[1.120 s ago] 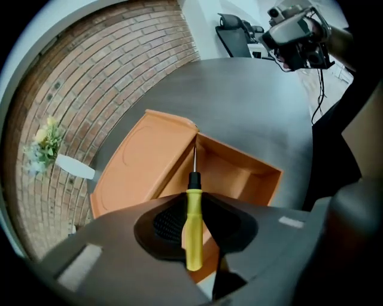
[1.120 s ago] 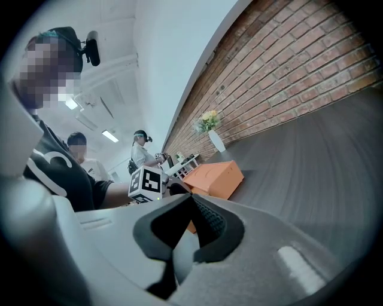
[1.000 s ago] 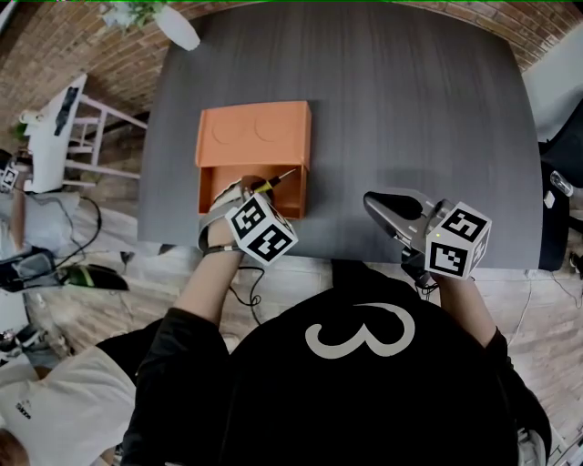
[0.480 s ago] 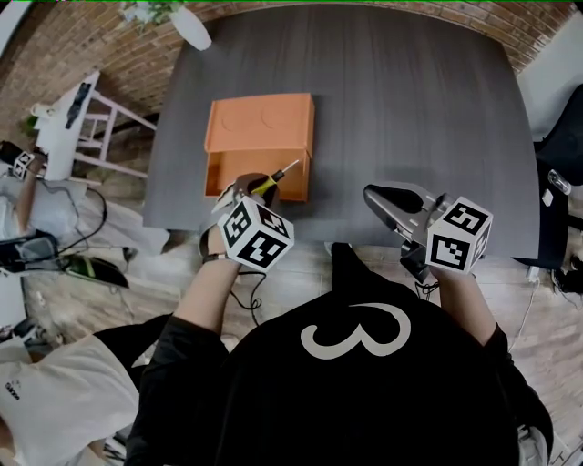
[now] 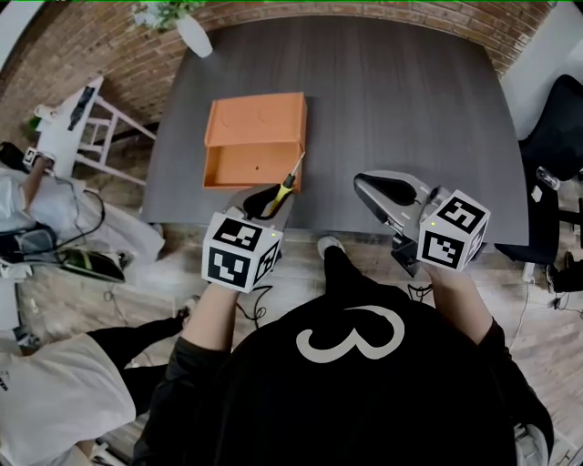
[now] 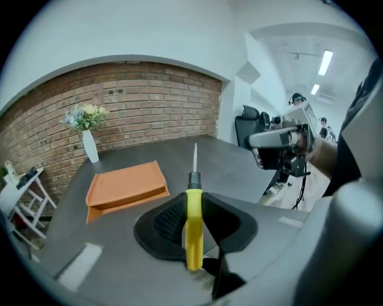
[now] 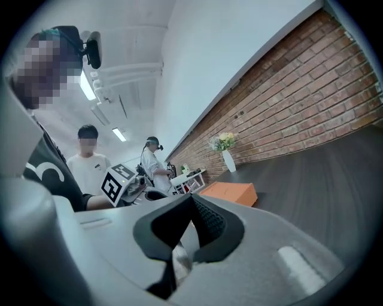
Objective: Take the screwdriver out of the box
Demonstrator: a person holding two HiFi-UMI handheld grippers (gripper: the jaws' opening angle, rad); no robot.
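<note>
The open orange box [image 5: 255,132] lies on the dark table [image 5: 401,109], lid folded back; the left gripper view shows the box [image 6: 125,185] further off, beyond the jaws. My left gripper [image 5: 273,198] hangs above the table's near edge, just in front of the box, shut on the yellow handle of the screwdriver [image 5: 286,187]. Its metal shaft points out over the box's near right corner. In the left gripper view the screwdriver [image 6: 193,227] stands upright between the black pads. My right gripper [image 5: 381,188] hovers to the right, shut and empty; its pads [image 7: 206,218] meet at the tips.
A white vase with flowers [image 5: 187,27] stands at the table's far left corner. A white rack [image 5: 73,118] and cables sit on the floor to the left, a black chair [image 5: 556,136] to the right. Other people [image 7: 90,158] stand behind.
My left gripper has risen and drawn back from inside the box to the table's near edge, rolling as it went, the screwdriver with it. The right gripper rose a little.
</note>
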